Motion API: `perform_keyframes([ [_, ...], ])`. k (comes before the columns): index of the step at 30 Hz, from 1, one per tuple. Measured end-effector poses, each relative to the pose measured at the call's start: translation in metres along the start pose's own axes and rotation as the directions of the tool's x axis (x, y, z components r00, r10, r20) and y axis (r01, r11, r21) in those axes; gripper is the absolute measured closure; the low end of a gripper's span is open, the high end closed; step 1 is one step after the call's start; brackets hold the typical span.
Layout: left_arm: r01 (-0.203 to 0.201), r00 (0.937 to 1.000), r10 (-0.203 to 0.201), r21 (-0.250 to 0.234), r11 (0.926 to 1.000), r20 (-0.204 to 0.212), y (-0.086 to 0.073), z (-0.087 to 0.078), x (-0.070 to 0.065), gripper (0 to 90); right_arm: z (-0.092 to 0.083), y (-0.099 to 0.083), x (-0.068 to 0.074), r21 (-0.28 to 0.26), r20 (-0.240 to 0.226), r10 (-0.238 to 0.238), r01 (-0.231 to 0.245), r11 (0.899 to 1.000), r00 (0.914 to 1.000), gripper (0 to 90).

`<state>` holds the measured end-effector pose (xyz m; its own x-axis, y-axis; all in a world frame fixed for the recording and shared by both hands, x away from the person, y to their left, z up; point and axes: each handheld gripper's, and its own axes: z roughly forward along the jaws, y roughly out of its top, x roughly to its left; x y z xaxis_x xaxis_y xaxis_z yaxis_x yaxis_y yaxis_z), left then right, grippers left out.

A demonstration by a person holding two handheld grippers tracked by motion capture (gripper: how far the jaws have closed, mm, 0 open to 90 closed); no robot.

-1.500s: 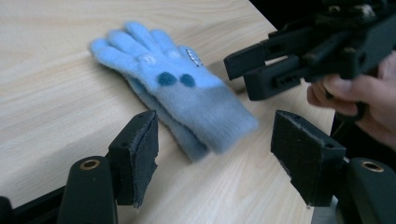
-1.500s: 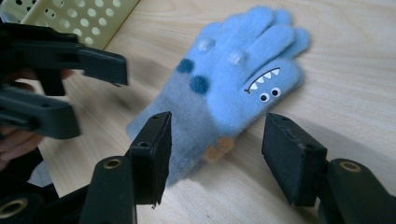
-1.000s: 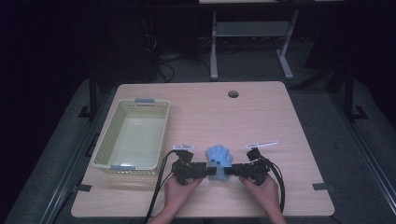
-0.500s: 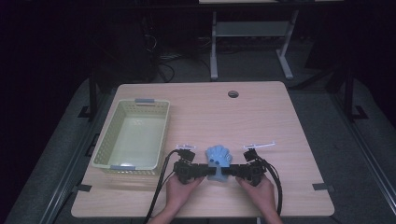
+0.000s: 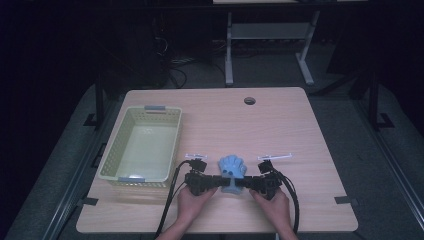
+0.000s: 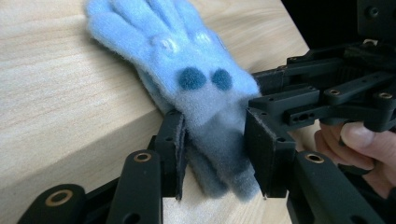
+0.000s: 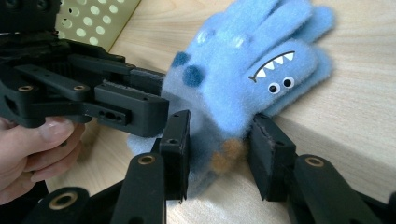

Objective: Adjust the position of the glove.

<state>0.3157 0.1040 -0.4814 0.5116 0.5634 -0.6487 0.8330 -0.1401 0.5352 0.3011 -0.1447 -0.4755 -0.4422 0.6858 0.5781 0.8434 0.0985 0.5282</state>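
Two tongs, your left (image 6: 212, 154) and right (image 7: 219, 154), have just been closing and now clench the glove's (image 5: 232, 167) cuff between them; lifting it remains, perhaps toward the basket (image 5: 112, 172).

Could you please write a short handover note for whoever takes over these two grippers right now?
Left gripper: jaws have just been closing around the cuff end of the blue glove; pads about touching it, firm grip not certain.
Right gripper: jaws also just closing on the same end from the opposite side, same uncertainty.
Glove lies flat on the table, fingers pointing away from the person, right of the green basket, which holds nothing visible.
Done: both grippers placed at the glove.
Left: probably secure the grip and lift; the basket looks like the likely destination.
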Motion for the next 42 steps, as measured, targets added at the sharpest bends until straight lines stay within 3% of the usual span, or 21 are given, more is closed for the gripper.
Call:
perform_keyframes([
  [6,0.016,0.9997,-0.016,-0.007,0.9998,0.019,0.000,0.002,0.003,63.6,0.003,0.001,-0.001,-0.005,-0.020,0.018,-0.018,1.000,0.9996,63.5],
  [13,0.035,0.9980,-0.034,-0.015,0.9993,0.053,0.004,0.004,0.009,69.4,0.003,0.000,-0.004,-0.010,-0.070,0.046,-0.046,0.999,0.9965,73.5],
  [32,0.046,0.9927,-0.041,-0.042,0.9981,0.113,0.006,-0.003,0.006,76.7,-0.009,0.008,0.009,-0.036,-0.089,-0.001,-0.003,0.999,0.9960,78.4],
  [38,0.054,0.9888,-0.044,-0.066,0.9963,0.143,0.007,-0.011,0.003,76.6,-0.012,0.012,0.014,-0.042,-0.098,-0.013,0.008,0.999,0.9951,78.4],
  [42,0.051,0.9870,-0.037,-0.081,0.9954,0.156,0.008,-0.020,-0.001,75.8,-0.017,0.017,0.024,-0.055,-0.102,-0.051,0.045,0.997,0.9935,78.4],
])
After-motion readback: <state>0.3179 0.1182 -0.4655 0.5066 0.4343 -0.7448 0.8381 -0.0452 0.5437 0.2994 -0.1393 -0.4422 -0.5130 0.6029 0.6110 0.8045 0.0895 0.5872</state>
